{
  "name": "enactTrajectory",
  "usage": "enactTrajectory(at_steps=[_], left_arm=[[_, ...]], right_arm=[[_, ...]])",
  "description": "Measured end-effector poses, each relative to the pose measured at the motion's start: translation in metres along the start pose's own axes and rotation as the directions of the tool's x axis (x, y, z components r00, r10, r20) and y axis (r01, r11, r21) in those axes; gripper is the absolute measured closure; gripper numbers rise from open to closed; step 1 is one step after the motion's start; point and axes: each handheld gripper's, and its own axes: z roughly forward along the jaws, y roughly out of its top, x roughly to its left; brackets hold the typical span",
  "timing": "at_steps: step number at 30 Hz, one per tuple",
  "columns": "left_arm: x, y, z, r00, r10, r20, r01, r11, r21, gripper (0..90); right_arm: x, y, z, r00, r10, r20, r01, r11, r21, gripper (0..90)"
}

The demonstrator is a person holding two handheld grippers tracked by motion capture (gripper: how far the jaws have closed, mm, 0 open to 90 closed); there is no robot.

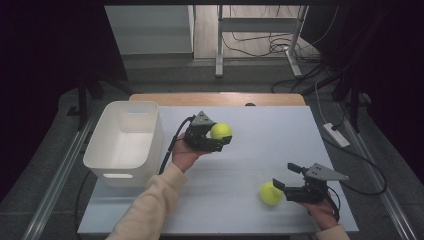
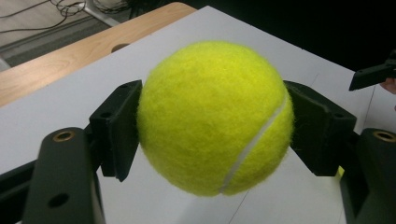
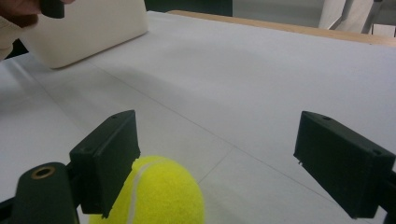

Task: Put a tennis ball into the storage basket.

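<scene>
Yellow tennis ball (image 1: 221, 131) clamped, off table; 2nd yellow ball (image 1: 270, 193) lying on white tabletop, front-right.

bin (image 1: 125, 142) at the table's (image 1: 280, 130) left; one ball (image 1: 221, 131) right of it, another ball (image 1: 271, 193) nearer right.

Pretty dim room overall. A white sheet (image 1: 280, 150) is spread over a wooden tabletop (image 1: 217, 98), whose bare edge is seen along the top middle. Grey floor (image 1: 210, 75) is laid around it, with tangled cables (image 1: 272, 45) and metal desk legs (image 1: 219, 45) at upper centre. A white power strip (image 1: 336, 134) is left at right, dark curtains (image 1: 45, 50) hung on both sides.
</scene>
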Motion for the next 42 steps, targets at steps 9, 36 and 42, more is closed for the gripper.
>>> enactTrajectory(at_steps=[9, 36, 42], left_arm=[[0.0, 0.002, -0.011, 1.0, 0.001, 0.003, -0.001, 0.9996, -0.027, 26.3], [0.004, 0.015, -0.036, 0.9999, 0.004, -0.009, -0.005, 0.9969, -0.078, 26.3], [0.006, 0.017, -0.043, 0.9998, 0.005, -0.019, -0.007, 0.9959, -0.09, 26.3]], right_arm=[[0.0, 0.0, 0.0, 1.0, -0.001, 0.0, 0.001, 1.0, 0.003, 13.6], [0.0, 0.0, 0.0, 1.0, -0.001, 0.0, 0.001, 1.0, 0.002, 13.6], [0.0, 0.0, 0.0, 1.0, -0.001, 0.001, 0.001, 1.0, 0.002, 13.6]])
